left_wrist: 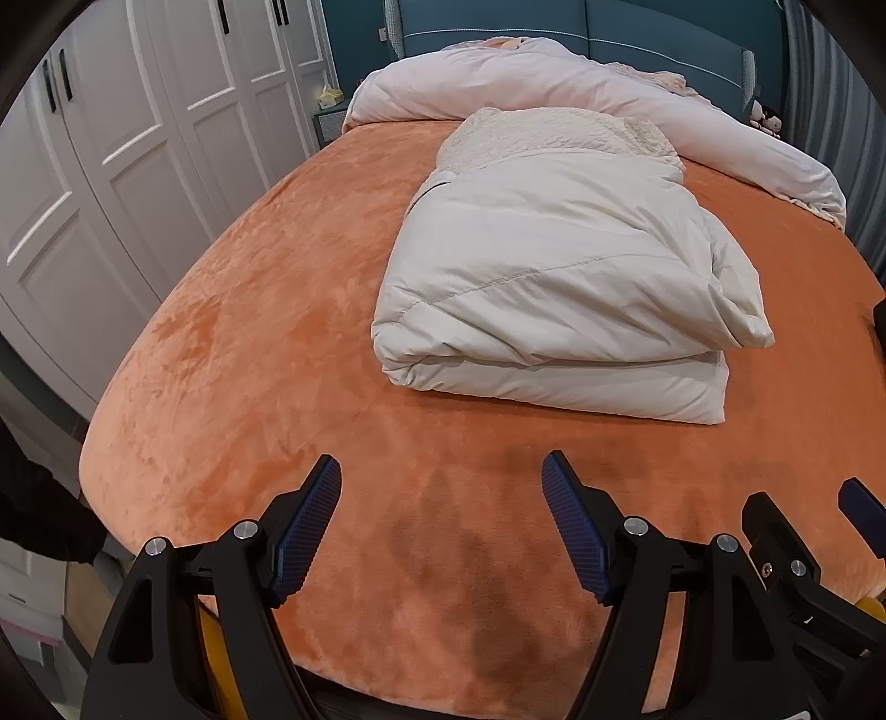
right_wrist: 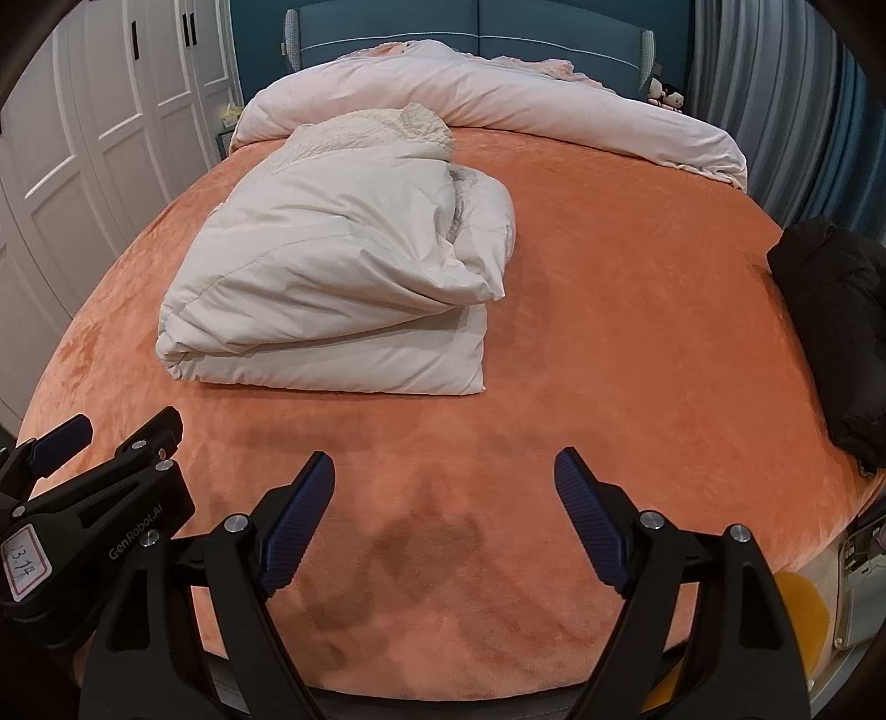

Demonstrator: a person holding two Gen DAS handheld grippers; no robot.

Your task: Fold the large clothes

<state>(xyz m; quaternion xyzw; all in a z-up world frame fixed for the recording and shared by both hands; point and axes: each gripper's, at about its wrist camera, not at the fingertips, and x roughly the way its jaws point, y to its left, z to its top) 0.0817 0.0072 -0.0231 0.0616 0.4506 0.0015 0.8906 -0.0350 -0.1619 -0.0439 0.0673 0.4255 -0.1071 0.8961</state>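
- Orange plush covers the bed (left_wrist: 232, 343) in front of you, with white wardrobe doors (left_wrist: 138, 138) to the left and a teal headboard (right_wrist: 476, 33) at the far end.
- Your left gripper (left_wrist: 441, 484) hovers over the near edge of the bed, fingers wide apart and holding nothing.
- Your right gripper (right_wrist: 444, 481) hangs just beside it, jaws equally spread and empty, over bare blanket.
- You can see the white padded coat (right_wrist: 338, 277) lying mid-bed, left of centre in the right wrist view, well apart from both grippers.
- It already sits as a thick folded bundle, with a fleecy collar or hood (left_wrist: 559, 135) at the far end and one loose flap draped over the right side.
- By the look of it, that garment is largely done; at most you might tuck in the loose flap.
- A black garment (right_wrist: 830, 332) rests in a heap at the right edge of the bed, seemingly unfolded, so it is probably what remains.
- A pale duvet (right_wrist: 487, 105) lies bunched along the far end, near the headboard.
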